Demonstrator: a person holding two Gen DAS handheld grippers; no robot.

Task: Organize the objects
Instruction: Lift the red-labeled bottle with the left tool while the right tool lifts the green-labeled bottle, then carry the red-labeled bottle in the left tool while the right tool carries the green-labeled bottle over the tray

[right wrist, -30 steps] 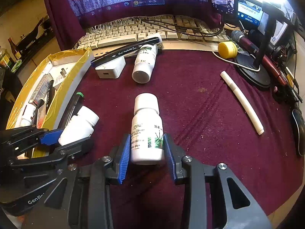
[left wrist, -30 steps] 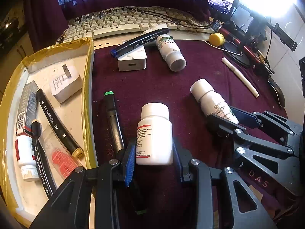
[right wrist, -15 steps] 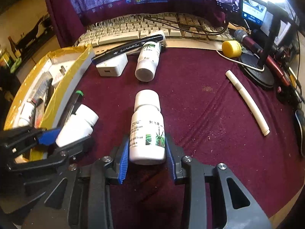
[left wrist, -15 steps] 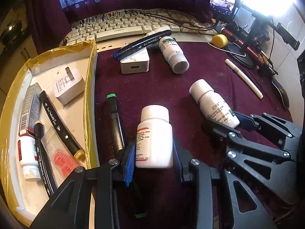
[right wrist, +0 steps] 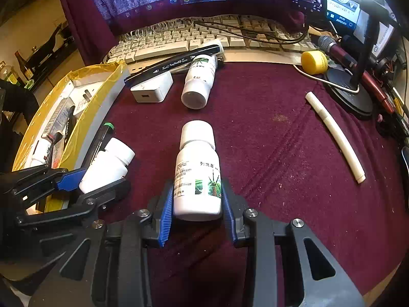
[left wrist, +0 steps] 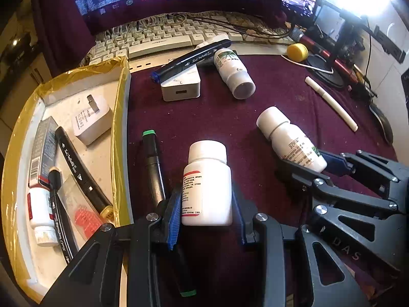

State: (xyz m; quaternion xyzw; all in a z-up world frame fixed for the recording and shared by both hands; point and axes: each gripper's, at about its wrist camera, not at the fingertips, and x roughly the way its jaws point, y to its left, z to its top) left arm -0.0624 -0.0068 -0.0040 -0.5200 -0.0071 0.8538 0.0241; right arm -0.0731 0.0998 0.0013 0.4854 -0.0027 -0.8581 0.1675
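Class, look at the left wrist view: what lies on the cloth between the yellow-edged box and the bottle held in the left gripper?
A black marker with green ends lies there, lengthwise beside the box wall, left of the red-labelled bottle in the left gripper. The left wrist view shows it best.

1. The left gripper (left wrist: 206, 215) holds a white bottle with a red-edged label (left wrist: 206, 186) between its blue pads (left wrist: 174, 220), which press on both sides.
2. A black marker with green ends (left wrist: 154, 168) lies on the dark red cloth (left wrist: 209, 117), just beside this bottle on its left.
3. The right gripper (left wrist: 310, 165) is closed on a second white bottle (left wrist: 291, 142), which is tilted.
4. The yellow-edged tray (left wrist: 120, 117) on the left contains a white charger (left wrist: 90, 120), markers and a small bottle.
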